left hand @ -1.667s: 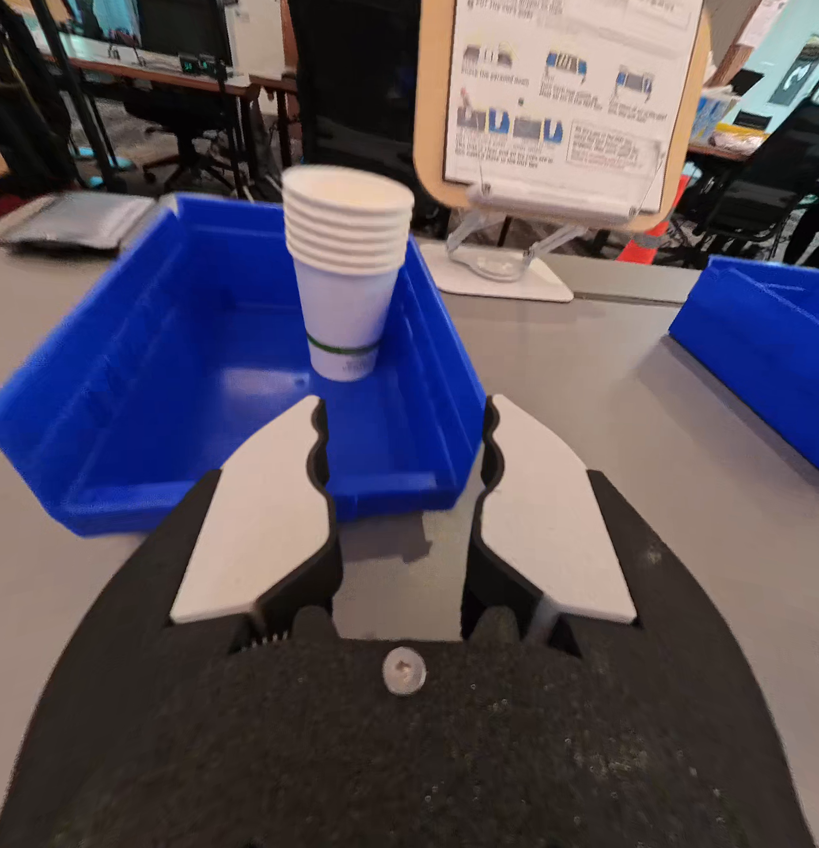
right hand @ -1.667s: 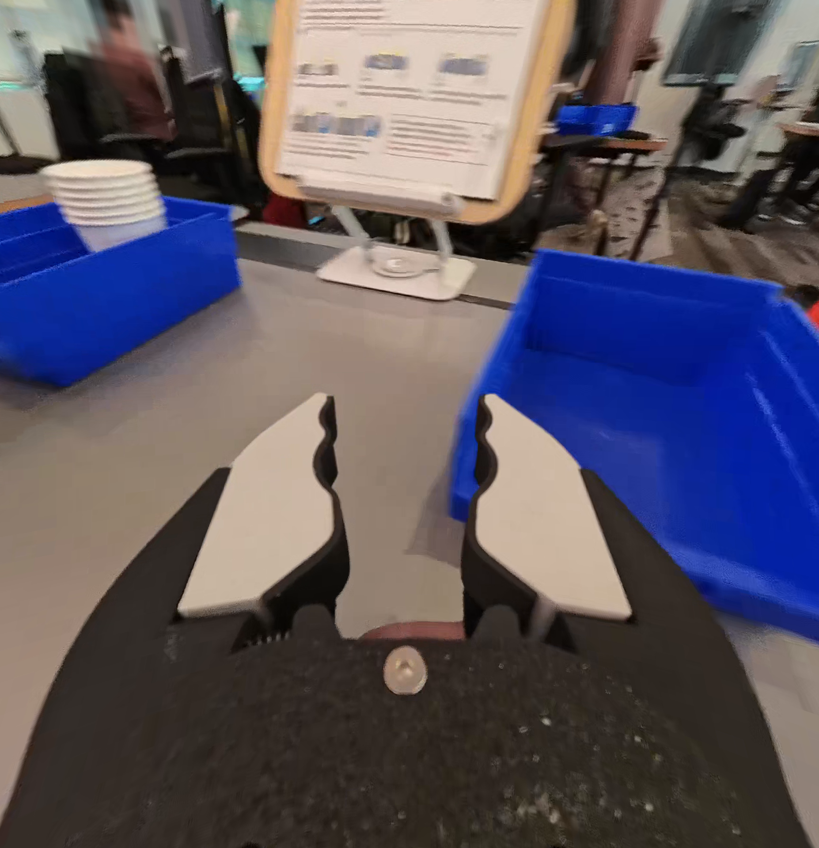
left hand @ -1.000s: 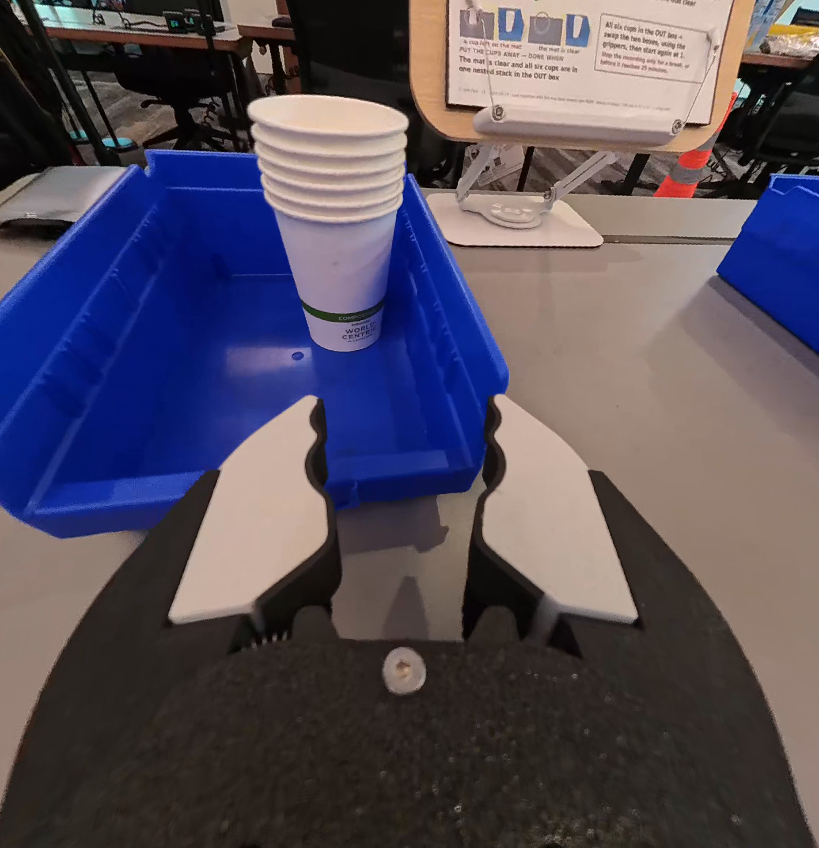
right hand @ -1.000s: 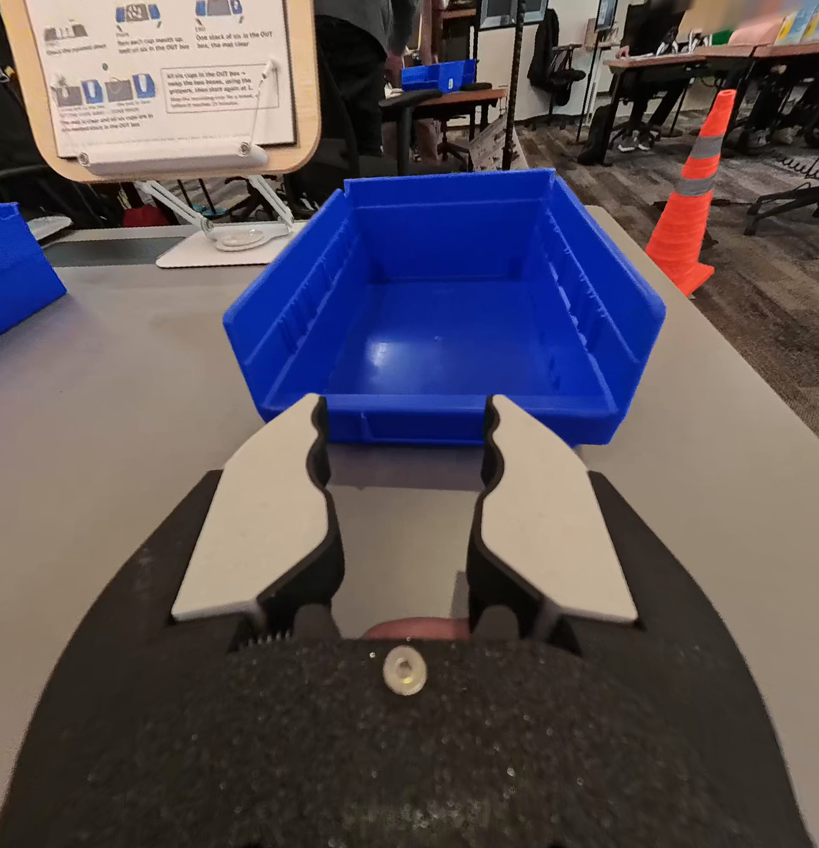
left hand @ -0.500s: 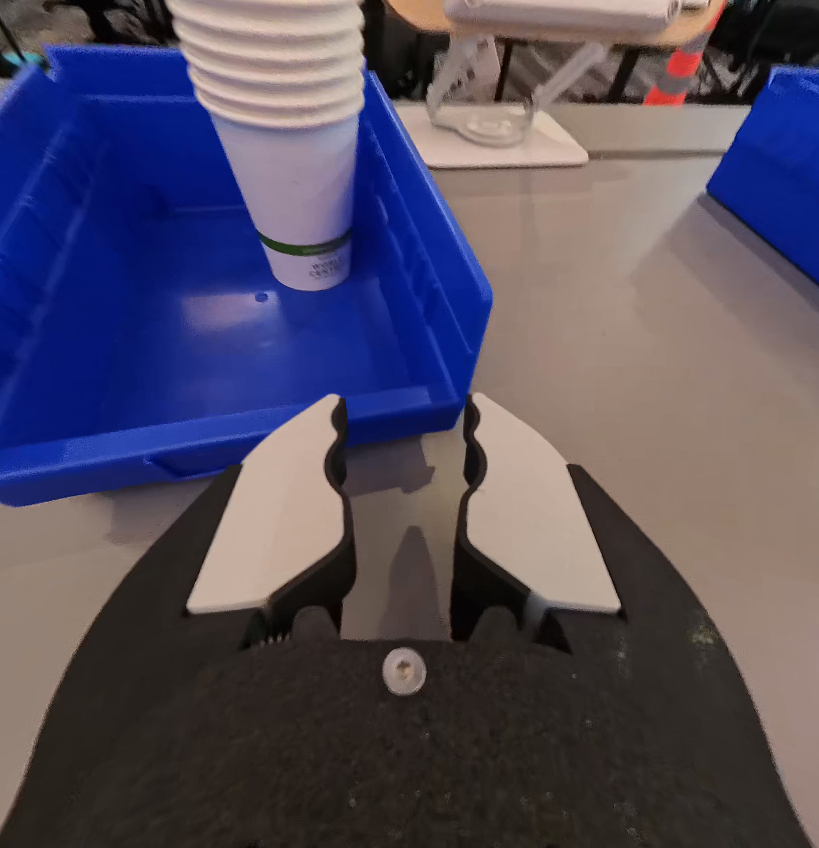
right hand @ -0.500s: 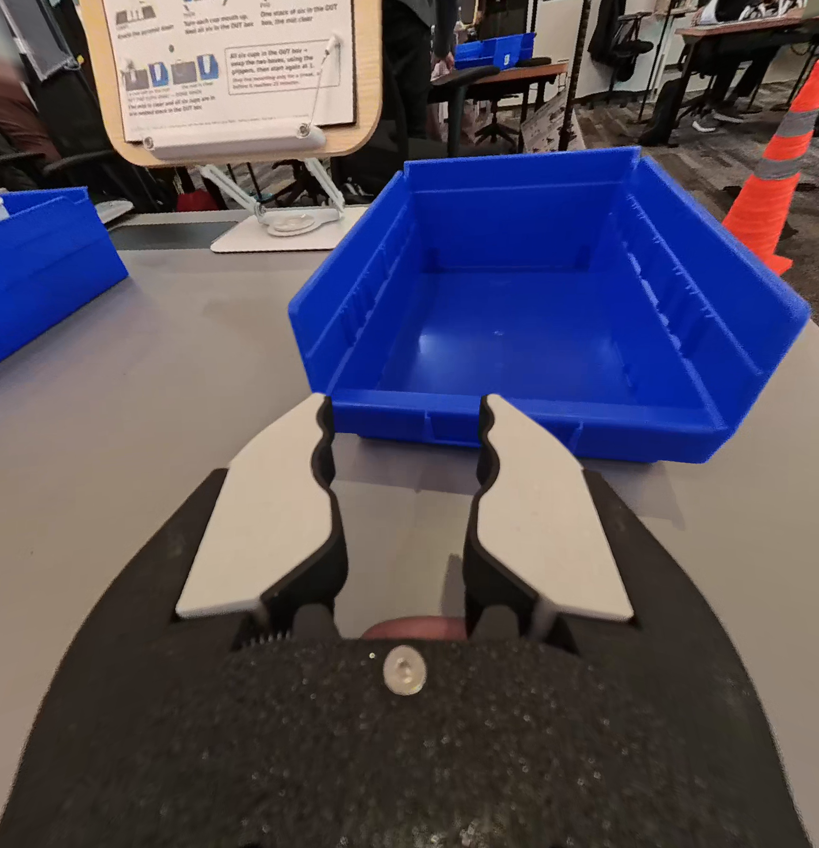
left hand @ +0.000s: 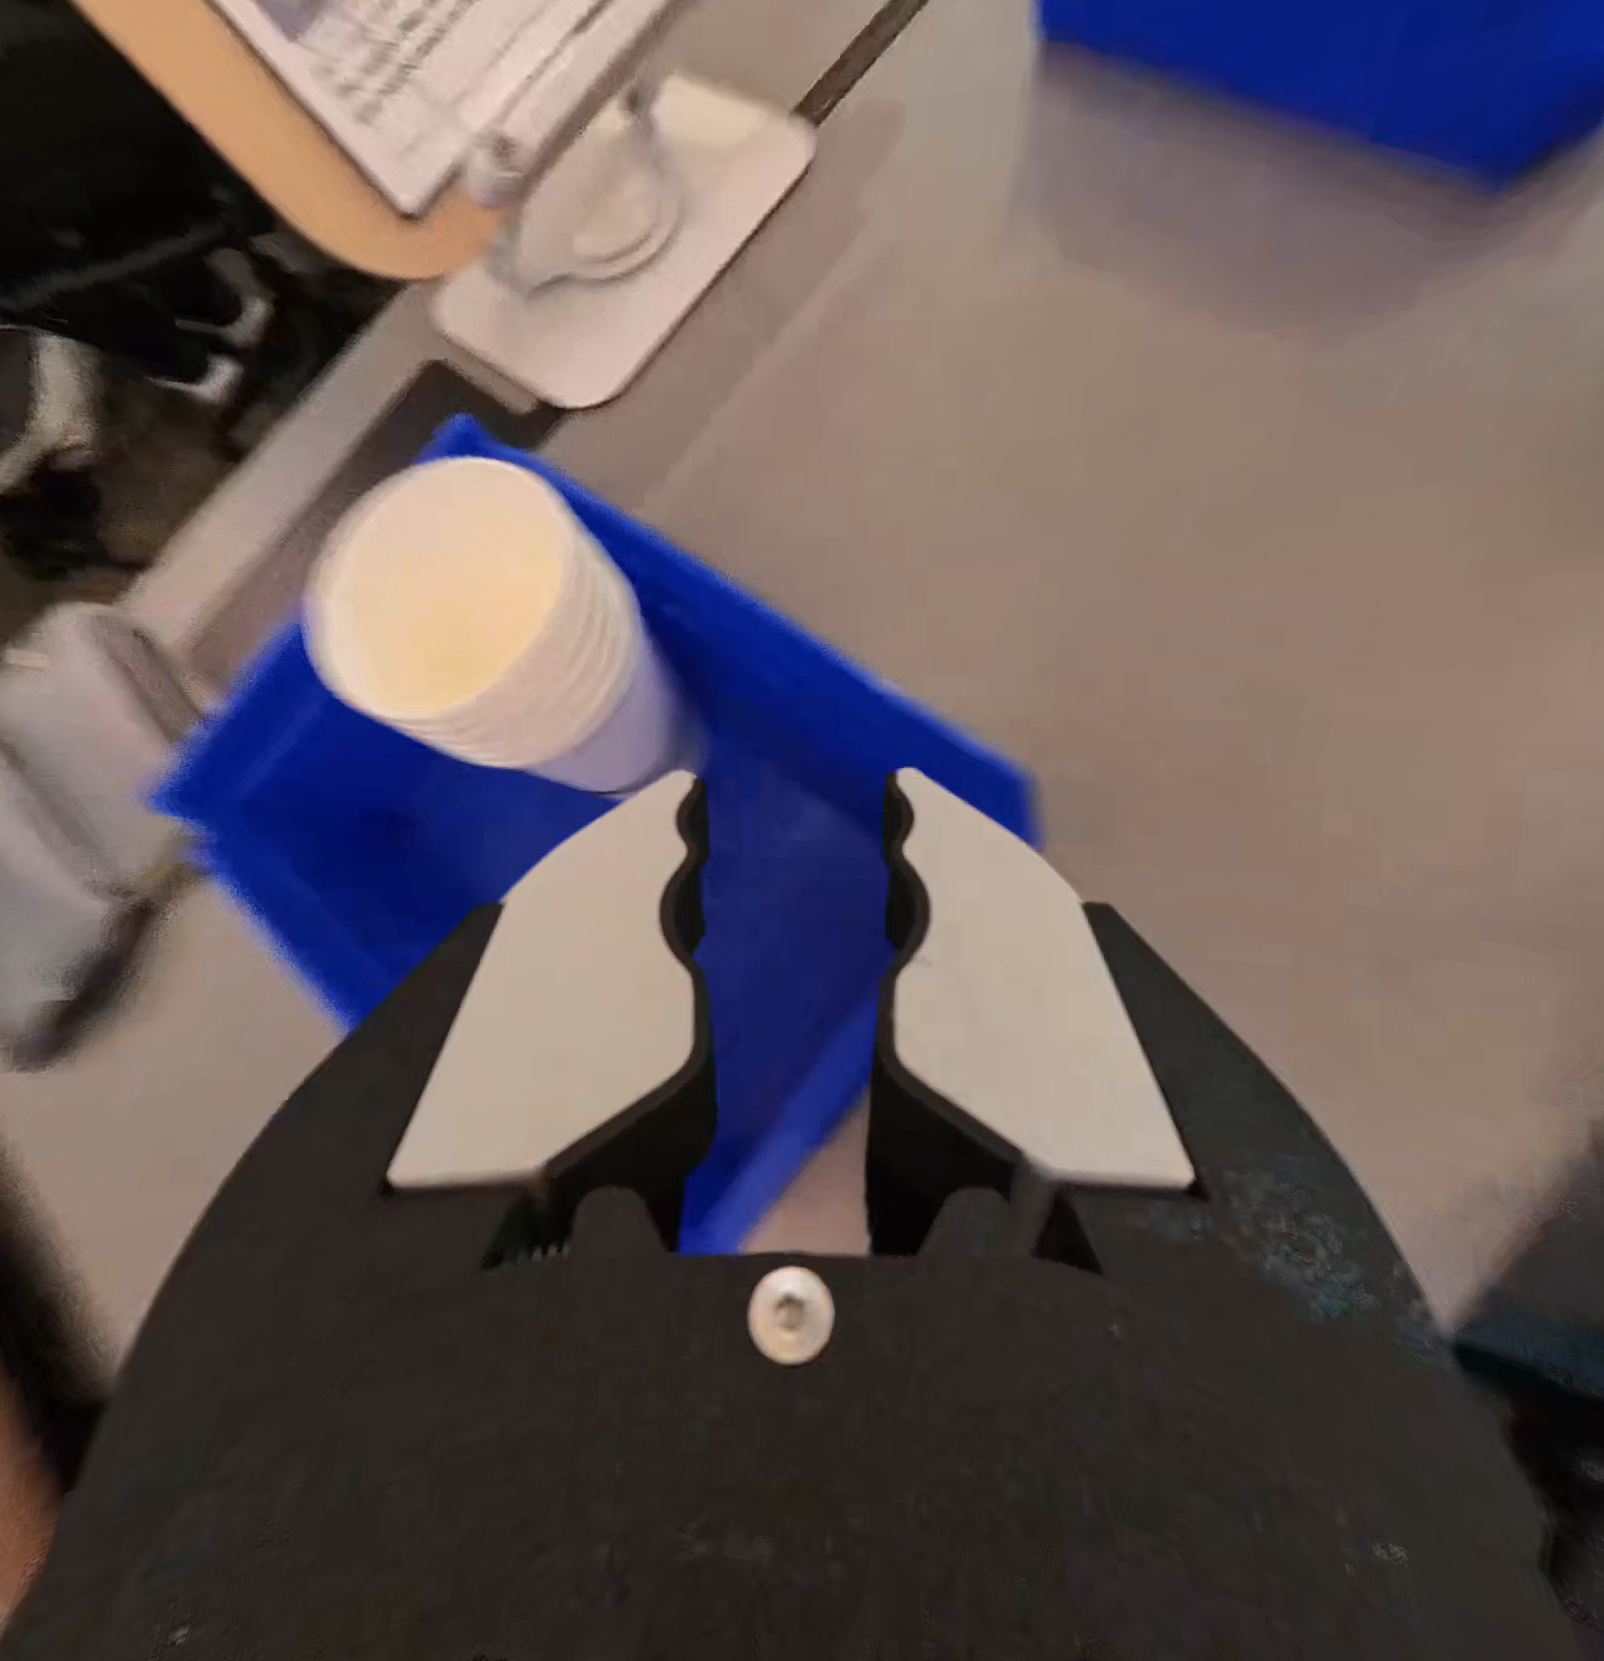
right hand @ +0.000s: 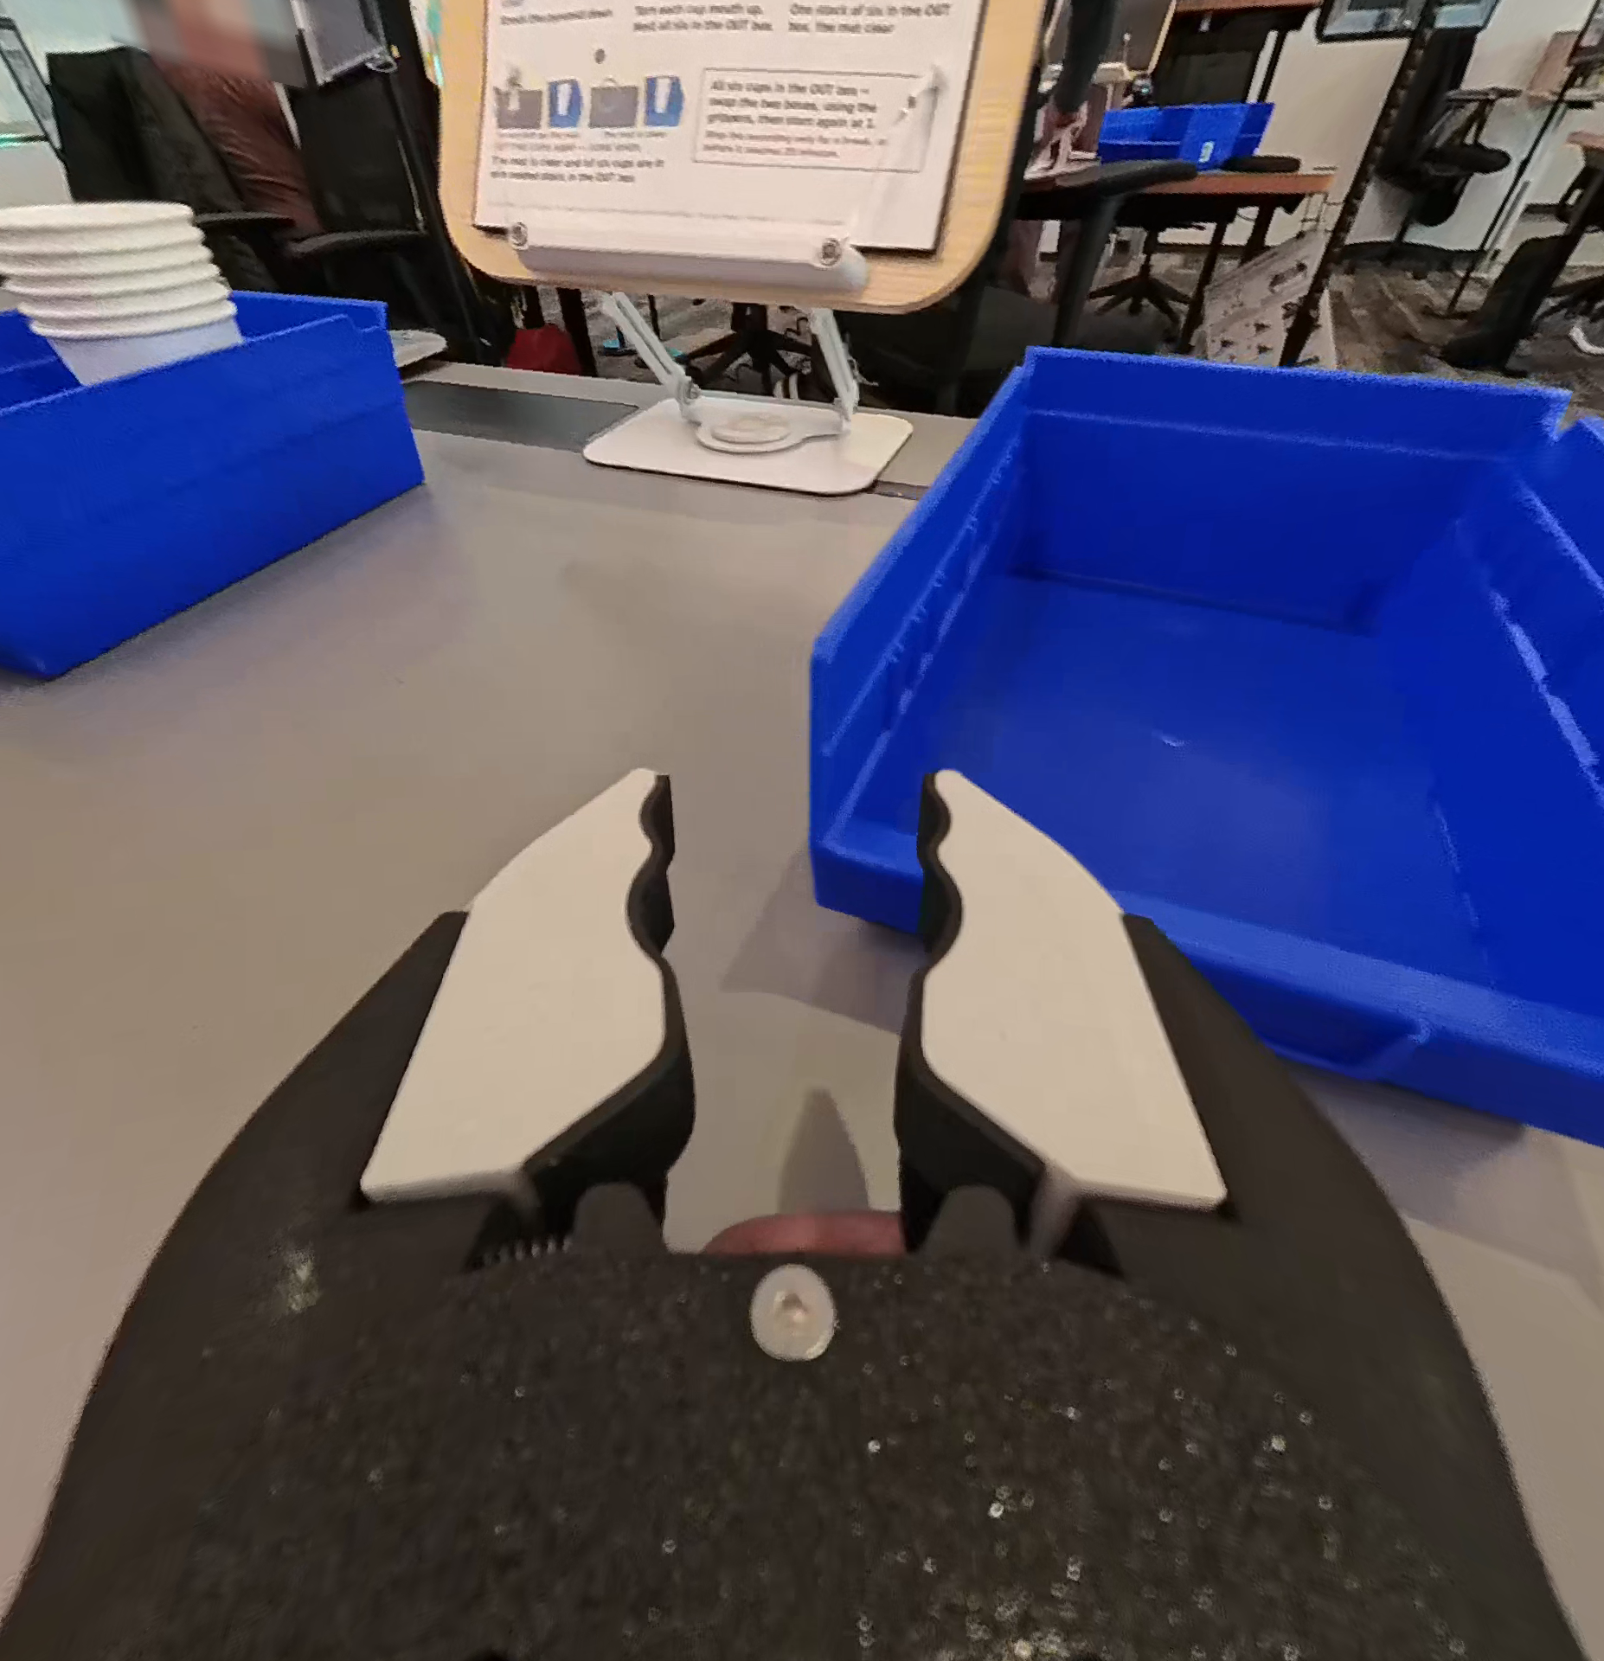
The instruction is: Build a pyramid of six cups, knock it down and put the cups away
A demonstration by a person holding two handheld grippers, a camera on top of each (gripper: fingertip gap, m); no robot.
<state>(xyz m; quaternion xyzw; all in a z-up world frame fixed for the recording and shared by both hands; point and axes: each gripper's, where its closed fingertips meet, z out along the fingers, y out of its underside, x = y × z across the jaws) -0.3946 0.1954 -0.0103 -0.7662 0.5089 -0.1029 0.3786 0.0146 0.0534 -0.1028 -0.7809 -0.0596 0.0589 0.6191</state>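
We see a flat grey tabletop [right hand: 421, 719] that fills most of both views. On it stand two deep blue plastic bins with open tops. The right-hand blue bin [right hand: 1230, 1016] sits just ahead and to the right of our right gripper, with nothing showing inside it. The left-hand blue bin [left hand: 780, 683] lies directly under our left gripper, seen from above at a tilt and blurred; in the right wrist view it [right hand: 178, 503] stands well apart, at the far left of the table. Between the bins, at the back edge, a rounded wooden board holding a white printed instruction sheet [right hand: 717, 135] leans on a white stand with a flat base [right hand: 749, 445].

Inside the left bin stands a nested stack of white paper cups [left hand: 484, 629], upright, its rims rising above the bin wall [right hand: 106, 270]. The stack is just ahead and to the left of our left gripper's fingers, not touching them.

Our left gripper [left hand: 794, 791], black with pale grey finger plates, hovers over the bin with its fingers spread a moderate gap apart, holding nothing. Our right gripper [right hand: 794, 791] hovers over bare table, fingers likewise apart and empty.
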